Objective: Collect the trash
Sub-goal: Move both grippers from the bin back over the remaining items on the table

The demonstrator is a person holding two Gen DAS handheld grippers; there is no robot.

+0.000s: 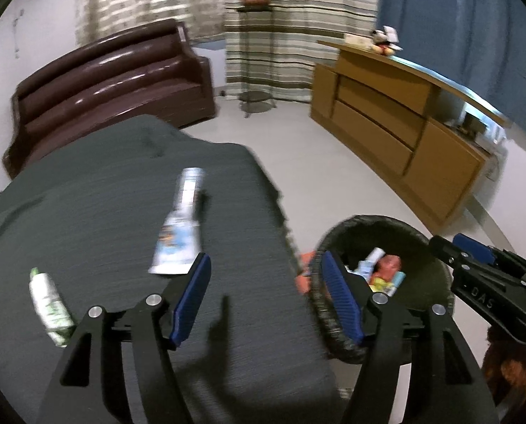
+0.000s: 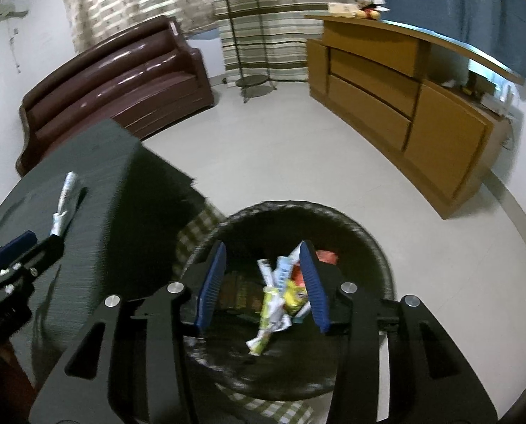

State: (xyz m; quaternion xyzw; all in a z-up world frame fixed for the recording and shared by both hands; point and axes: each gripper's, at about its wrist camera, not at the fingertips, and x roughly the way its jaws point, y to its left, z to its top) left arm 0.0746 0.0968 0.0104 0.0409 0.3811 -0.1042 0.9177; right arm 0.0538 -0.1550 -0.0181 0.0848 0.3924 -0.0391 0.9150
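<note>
Lying beyond left gripper [image 1: 264,298]: wrapper [image 1: 178,236]

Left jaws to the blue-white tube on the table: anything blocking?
Nothing visible. The left gripper is open above the grey table; the blue-white tube lies just ahead of its left finger on bare cloth. The green tube lies apart, further left.

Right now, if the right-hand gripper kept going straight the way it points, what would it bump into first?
Most likely the wrappers lying in the dark wicker bin. The right gripper points down into the bin's mouth, jaws open and empty, with nothing else in between; depth is hard to judge.
</note>
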